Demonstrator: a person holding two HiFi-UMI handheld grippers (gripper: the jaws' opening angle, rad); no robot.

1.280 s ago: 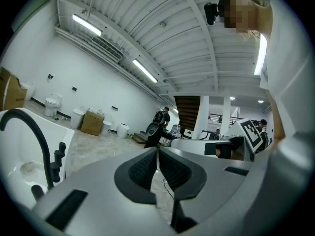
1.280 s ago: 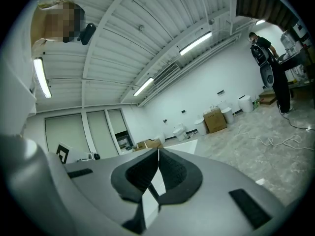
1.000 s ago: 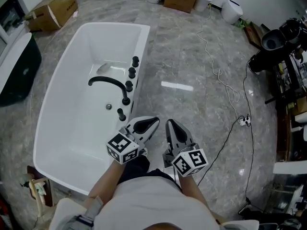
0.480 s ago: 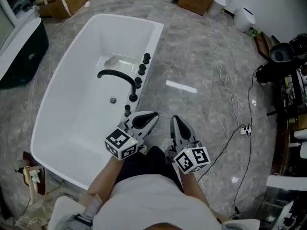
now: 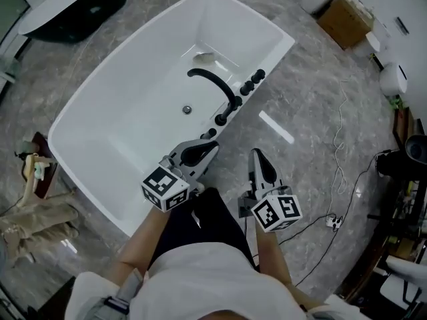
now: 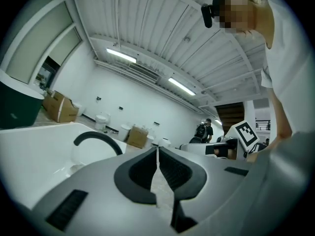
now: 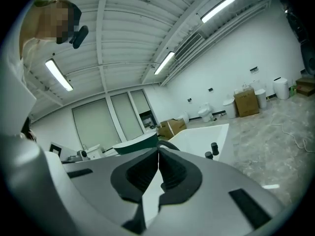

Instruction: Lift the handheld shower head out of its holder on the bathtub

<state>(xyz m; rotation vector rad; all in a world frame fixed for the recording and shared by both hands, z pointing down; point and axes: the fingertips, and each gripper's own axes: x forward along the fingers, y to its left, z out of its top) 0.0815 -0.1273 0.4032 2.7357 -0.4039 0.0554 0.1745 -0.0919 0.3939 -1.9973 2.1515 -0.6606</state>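
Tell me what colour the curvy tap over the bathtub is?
Black. The curvy tap shows best in the head view, against the white bathtub.

Bathroom-fixture showroom or warehouse hall. Evidence: freestanding white bathtub on marble-look floor, second dark tub nearby, toilets along the far wall, cardboard boxes, ribbed ceiling with strip lights.

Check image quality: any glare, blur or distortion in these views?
Head view: sharp, one glare streak on the marble floor beside the bathtub. Left gripper view: heavy fisheye, dark vignetted corners, ceiling light blown out. Right gripper view: same fisheye and vignette.
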